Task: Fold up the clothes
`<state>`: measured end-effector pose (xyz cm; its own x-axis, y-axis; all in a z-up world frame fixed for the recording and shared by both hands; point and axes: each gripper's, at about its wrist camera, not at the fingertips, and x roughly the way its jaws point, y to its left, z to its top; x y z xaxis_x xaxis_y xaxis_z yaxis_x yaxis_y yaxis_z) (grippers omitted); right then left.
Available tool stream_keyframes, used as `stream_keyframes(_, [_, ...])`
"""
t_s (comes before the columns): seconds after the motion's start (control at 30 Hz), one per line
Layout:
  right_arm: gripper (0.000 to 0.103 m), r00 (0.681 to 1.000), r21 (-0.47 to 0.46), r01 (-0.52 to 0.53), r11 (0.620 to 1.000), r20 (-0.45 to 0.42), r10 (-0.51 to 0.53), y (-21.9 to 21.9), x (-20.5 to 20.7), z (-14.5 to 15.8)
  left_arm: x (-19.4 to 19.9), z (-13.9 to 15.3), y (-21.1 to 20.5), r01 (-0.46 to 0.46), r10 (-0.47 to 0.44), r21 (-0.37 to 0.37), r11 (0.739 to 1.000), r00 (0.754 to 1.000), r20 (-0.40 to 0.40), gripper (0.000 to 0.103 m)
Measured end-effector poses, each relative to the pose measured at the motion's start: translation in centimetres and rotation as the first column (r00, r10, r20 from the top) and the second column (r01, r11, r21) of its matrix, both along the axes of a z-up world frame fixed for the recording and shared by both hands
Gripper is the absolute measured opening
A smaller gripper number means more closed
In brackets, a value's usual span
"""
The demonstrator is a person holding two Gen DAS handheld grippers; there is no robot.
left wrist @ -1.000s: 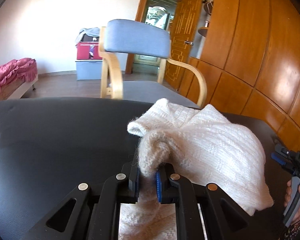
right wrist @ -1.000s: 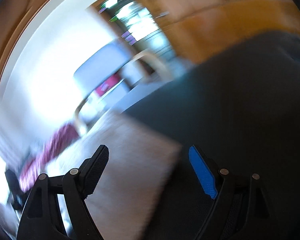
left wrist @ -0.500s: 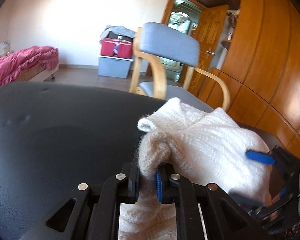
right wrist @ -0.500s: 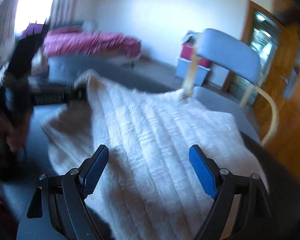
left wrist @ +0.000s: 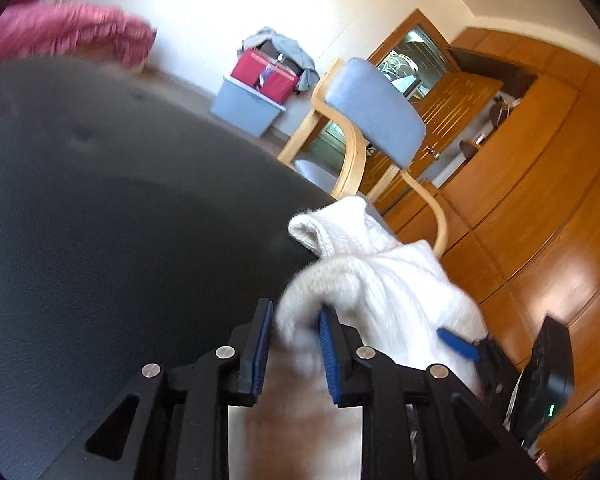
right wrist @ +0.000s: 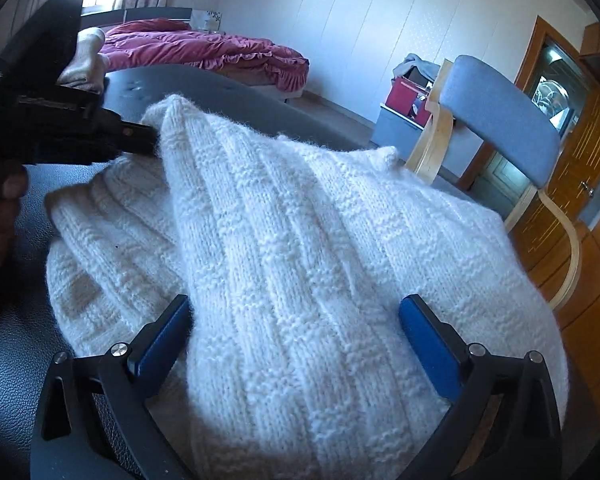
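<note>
Now, line by line:

Sweater: the white knit sweater [right wrist: 300, 260] lies heaped on the dark table [left wrist: 100, 240], toward its right and far edge, with a blue-seated wooden chair [right wrist: 500, 108] just beyond.

Left gripper: the left gripper [left wrist: 294, 334] has its blue pads closed on a bunched corner of the knit, lifted clear of the table.

Right gripper: the right gripper [right wrist: 294, 344] stands wide apart with nothing held; the near hem passes between its fingers [right wrist: 428, 344], and whether they touch the wool I cannot tell.

Key relation: the knitted ribs run from the near hem at the right gripper away to the far left, up to the pinched corner.

Nearer hand: the right one, for the loose near hem.

Judgement: closing on that hem would give two held points along the rib line; which fold this serves is unsettled.
</note>
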<state>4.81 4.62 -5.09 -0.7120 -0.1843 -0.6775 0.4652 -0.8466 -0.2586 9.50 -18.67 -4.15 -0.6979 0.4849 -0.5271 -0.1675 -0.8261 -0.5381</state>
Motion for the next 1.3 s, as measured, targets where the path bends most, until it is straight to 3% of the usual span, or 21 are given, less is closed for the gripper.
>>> stream_keyframes(0.23, [0.103,0.999,-0.039,0.047,0.998,0.007,-0.047,0.9,-0.8,0.2,4.3,-0.3,0.9,0.024,-0.016,-0.207,0.978,0.999,0.042,0.023])
stream_keyframes(0.47, [0.103,0.994,-0.089,0.108,0.99,0.025,-0.107,2.2,-1.7,0.4,4.7,-1.3,1.2,0.065,-0.051,-0.094,0.993,0.988,0.142,0.023])
stream_keyframes(0.53, [0.103,0.99,-0.112,0.138,0.984,0.038,-0.134,2.9,-2.1,0.5,4.9,-1.0,1.9,0.067,-0.051,-0.118,0.991,0.989,0.136,0.023])
stream_keyframes(0.73, [0.103,0.979,-0.16,0.2,0.967,0.067,-0.191,4.3,-2.9,0.6,6.5,0.8,5.1,0.121,-0.121,-0.247,0.962,0.993,0.012,0.023])
stream_keyframes(0.8, [0.103,0.977,-0.197,0.21,0.958,0.075,-0.199,4.8,-2.7,0.9,6.8,0.6,6.6,0.204,-0.202,-0.268,0.941,0.979,0.036,0.023])
stream_keyframes(0.9, [0.103,0.976,-0.233,0.214,0.949,0.08,-0.201,5.1,-2.6,1.2,6.2,-0.3,8.3,0.291,-0.272,-0.237,0.927,0.956,0.107,0.023])
stream_keyframes(1.17, [0.103,0.978,-0.276,0.206,0.939,0.078,-0.192,5.4,-2.1,1.4,3.6,-2.3,5.8,0.182,-0.162,-0.08,0.98,0.965,0.208,0.024])
stream_keyframes(1.3, [0.103,0.979,-0.279,0.205,0.938,0.076,-0.191,5.5,-2.0,1.3,4.1,-2.0,3.3,0.041,-0.015,-0.14,0.989,0.983,0.181,0.029])
